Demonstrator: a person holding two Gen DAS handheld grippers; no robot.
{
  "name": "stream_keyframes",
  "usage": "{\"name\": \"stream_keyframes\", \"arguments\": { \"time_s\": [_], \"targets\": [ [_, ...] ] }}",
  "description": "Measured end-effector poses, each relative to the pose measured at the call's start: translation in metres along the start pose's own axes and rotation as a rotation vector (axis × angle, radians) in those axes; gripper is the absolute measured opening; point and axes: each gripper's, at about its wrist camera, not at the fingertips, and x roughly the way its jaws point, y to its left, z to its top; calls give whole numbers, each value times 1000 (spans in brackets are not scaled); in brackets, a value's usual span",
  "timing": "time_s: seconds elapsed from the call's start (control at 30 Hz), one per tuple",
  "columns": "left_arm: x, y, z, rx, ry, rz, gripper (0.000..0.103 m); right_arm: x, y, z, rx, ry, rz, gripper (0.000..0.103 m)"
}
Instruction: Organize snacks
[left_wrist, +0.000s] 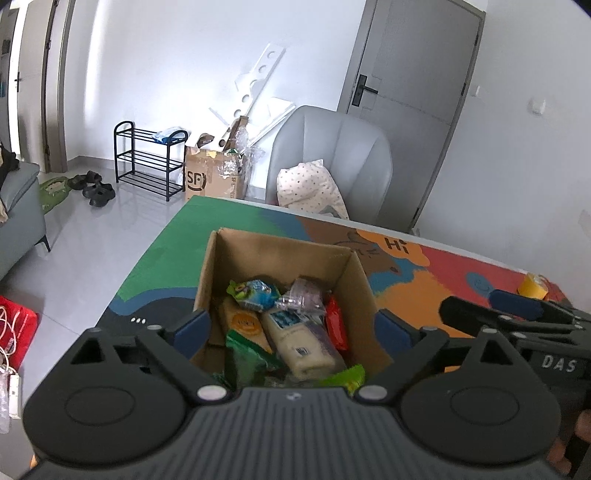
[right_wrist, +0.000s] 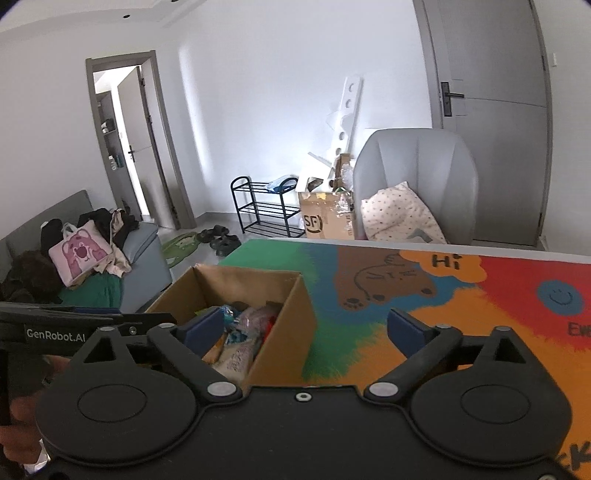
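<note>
Now the snacks (left_wrist: 291, 332) are lying inside the open cardboard box (left_wrist: 347, 273), which is standing on the colourful mat (left_wrist: 159, 258) near the left part of the table. Among them a cream-coloured packet (left_wrist: 303, 343) is lying in the middle, a red packet (left_wrist: 336, 321) is leaning at the right wall of the box, green wrappers (left_wrist: 247, 354) are lying at the near side, and a blue and green packet (left_wrist: 255, 291) is sitting on top, further back. They are piled loosely, some on top of the others.

The left gripper (left_wrist: 291, 328) is hanging just over the near part of the box with its jaws wide apart, and nothing is between them. The right gripper (right_wrist: 306, 328) is standing beside it, over the right wall of the box and the mat, also wide and holding nothing. A hand (right_wrist: 22, 413) is showing at the left edge of the right wrist view.

From here I think the box is looking nearly full and the task is close to its end, though I cannot be sure. The risk is that a wide finger is catching the thin wall of the box when a gripper moves, so that the box slides or tips. Also, the two grippers are near each other and could knock together. A yellow roll of tape (left_wrist: 533, 286) is lying at the far right of the table.
</note>
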Motion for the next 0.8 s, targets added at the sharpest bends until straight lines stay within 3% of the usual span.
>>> {"name": "stream_keyframes", "arguments": {
  "time_s": [0.57, 0.8],
  "targets": [
    [-27, -48, -23, 78, 20, -20, 97, -50, -39, -27, 92, -17, -130, 103],
    [-38, -61, -31, 104, 7, -22, 103, -73, -52, -38, 120, -37, -175, 103]
  ]
}}
